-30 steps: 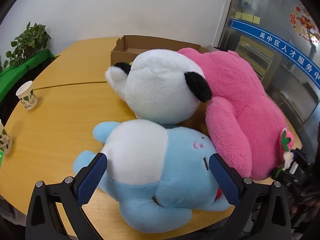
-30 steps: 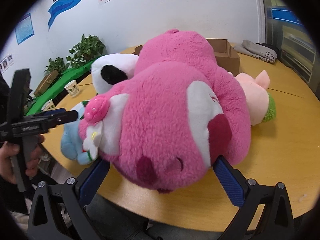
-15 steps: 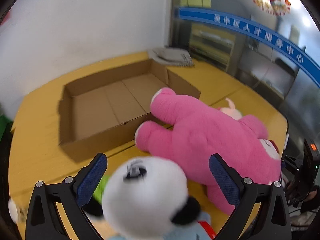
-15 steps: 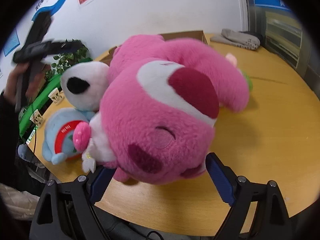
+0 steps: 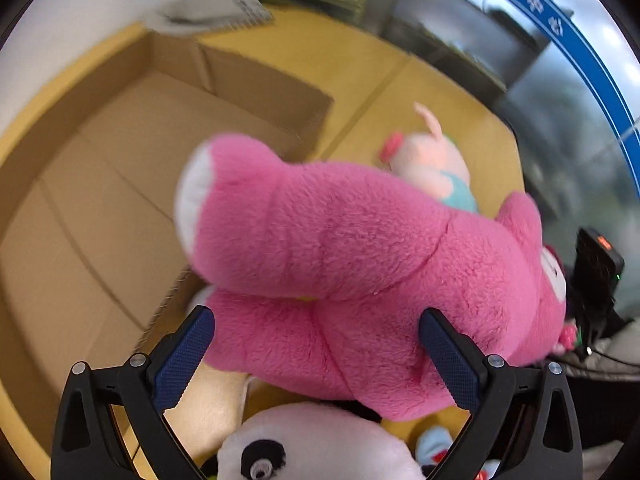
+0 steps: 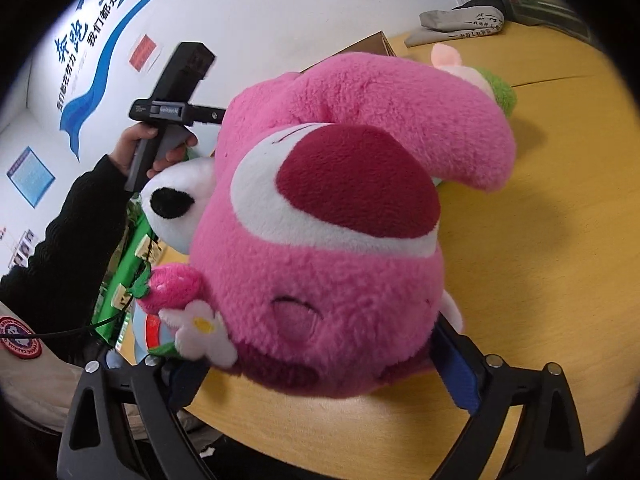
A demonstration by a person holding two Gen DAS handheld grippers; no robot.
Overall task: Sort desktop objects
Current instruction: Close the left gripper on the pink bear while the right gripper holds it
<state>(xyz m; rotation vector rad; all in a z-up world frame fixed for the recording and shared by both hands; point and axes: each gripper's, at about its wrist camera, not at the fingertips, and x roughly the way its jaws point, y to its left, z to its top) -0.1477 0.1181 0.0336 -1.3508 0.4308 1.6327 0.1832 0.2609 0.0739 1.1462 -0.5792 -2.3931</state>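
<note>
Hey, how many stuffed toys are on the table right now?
4. Big pink bear in the middle; small pig plush behind it; panda plush in front; blue plush beside the panda, mostly hidden. Others may be hidden underneath.

Left claw [image 5: 316, 354] swung over pink bear [image 5: 360, 248] (from blue toy).

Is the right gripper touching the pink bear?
Touching. In the right wrist view, both fingers of the right gripper press into the pink bear's head.
</note>
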